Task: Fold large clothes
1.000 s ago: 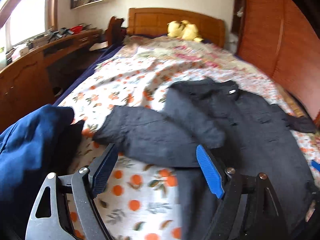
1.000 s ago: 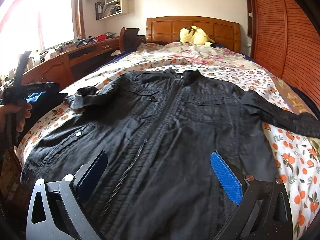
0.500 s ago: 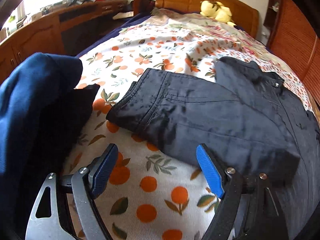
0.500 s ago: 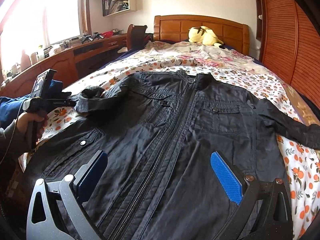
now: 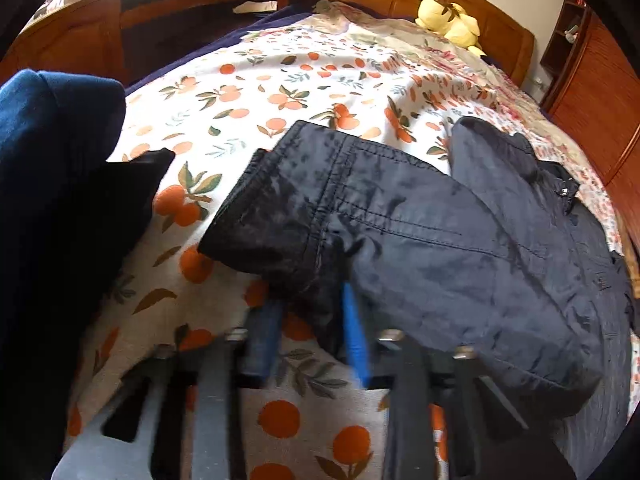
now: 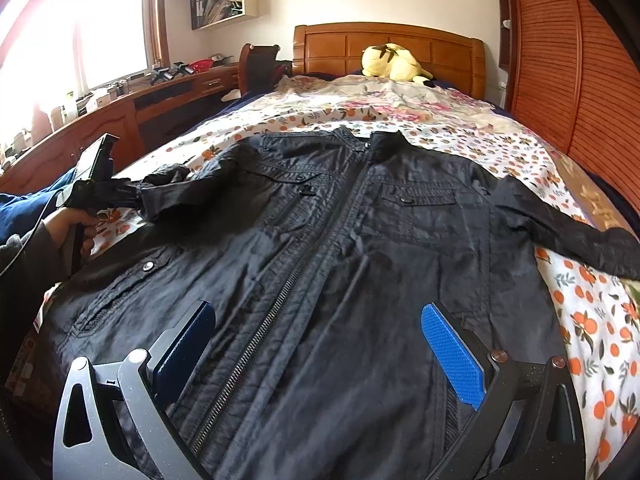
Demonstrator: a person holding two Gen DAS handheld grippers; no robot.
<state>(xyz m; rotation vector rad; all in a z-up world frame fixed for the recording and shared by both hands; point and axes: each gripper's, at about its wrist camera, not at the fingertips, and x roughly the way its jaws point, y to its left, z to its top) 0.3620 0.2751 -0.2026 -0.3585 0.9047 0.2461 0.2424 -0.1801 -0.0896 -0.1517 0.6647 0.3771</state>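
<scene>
Barely begun, judging by the lie of things: black zip-front cotton jacket (image 6: 340, 248) spread face-up and flat on the bedspread printed with oranges and leaves (image 6: 592, 320), zip closed, collar toward the carved wooden headboard (image 6: 384, 46), both sleeves out to the sides — no fold made in the body yet. Right-hand sleeve (image 6: 568, 224) lying straight out across the print, untouched. Left-hand sleeve cuff (image 5: 280, 208) bunched near the bed's edge and now the first thing in hand. Left gripper (image 5: 308, 320) pitched steeply down over that cuff, jaws just closing, blue pads (image 5: 354, 336) drawn close together with a pinch of the dark cuff fabric between them; motion-blurred, so pressing rather than merely flanking cannot be settled beyond doubt, though it reads as a grip on the cuff. Seen from the right wrist view, held in a bare hand (image 6: 72, 224) with a grey sleeve behind it, low at the jacket's side. Right gripper (image 6: 320, 344) hanging over the jacket's lower front near the hem, tilted moderately down, jaws wide apart astride the zip — nothing between the pads, nothing touched. Left to do, by this reckoning: both sleeves brought in over the chest, then the body folded up.
</scene>
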